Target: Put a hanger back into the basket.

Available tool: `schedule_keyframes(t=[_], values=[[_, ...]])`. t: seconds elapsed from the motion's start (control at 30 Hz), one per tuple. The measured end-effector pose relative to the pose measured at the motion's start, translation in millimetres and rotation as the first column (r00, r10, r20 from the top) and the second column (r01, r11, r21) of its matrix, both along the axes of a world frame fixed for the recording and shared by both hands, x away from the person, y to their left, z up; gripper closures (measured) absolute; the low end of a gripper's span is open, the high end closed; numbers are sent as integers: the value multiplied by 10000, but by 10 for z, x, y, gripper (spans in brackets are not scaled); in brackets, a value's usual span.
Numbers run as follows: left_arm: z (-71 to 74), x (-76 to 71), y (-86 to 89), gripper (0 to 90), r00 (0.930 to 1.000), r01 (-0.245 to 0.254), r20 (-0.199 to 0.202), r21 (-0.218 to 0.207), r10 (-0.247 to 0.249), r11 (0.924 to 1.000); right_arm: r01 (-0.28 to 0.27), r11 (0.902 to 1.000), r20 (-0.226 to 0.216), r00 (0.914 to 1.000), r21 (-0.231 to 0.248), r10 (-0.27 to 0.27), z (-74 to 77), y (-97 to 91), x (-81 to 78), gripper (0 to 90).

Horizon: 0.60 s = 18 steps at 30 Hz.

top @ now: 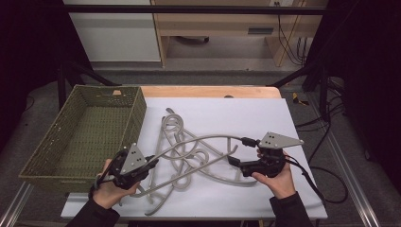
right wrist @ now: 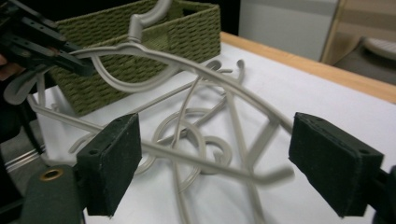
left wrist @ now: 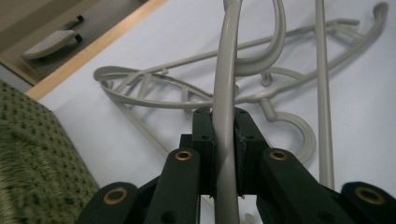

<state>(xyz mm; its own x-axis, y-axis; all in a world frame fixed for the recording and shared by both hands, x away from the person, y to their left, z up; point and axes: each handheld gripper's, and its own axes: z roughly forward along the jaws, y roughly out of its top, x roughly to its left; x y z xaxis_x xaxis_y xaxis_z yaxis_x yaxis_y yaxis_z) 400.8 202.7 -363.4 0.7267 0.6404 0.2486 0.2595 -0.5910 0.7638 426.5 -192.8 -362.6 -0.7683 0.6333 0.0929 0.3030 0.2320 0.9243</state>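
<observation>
The left gripper pinched one grey hanger tight, the right gripper stood wide open holding nothing, beside one green basket.

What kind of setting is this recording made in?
Likely a lab or workshop recording bench: a white-topped table inside a dark metal frame, loose cables on the grey floor, and staged props, a green basket and grey hangers.
</observation>
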Motion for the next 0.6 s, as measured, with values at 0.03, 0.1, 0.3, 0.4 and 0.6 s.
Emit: schedule_keyframes(t=[0.03,0.1,0.3,0.4,0.6], values=[[40,4,52,814,9994,-290,162,-301,295,9991,248,9997,76,9997,79,-249,9,-43,-8,137],[64,6,88,814,9986,-442,270,-440,454,9981,343,9994,107,9993,109,-344,10,-58,-10,130],[194,28,256,814,9936,-937,536,-977,992,9908,1095,9932,110,9939,385,-1100,0,-181,-6,83],[265,57,339,814,9912,-1110,600,-1041,1177,9884,1258,9912,152,9918,413,-1265,-4,-213,3,78],[411,167,512,814,9836,-1483,811,-1443,1610,9784,1464,9888,217,9889,280,-1470,-19,-266,1,78]])
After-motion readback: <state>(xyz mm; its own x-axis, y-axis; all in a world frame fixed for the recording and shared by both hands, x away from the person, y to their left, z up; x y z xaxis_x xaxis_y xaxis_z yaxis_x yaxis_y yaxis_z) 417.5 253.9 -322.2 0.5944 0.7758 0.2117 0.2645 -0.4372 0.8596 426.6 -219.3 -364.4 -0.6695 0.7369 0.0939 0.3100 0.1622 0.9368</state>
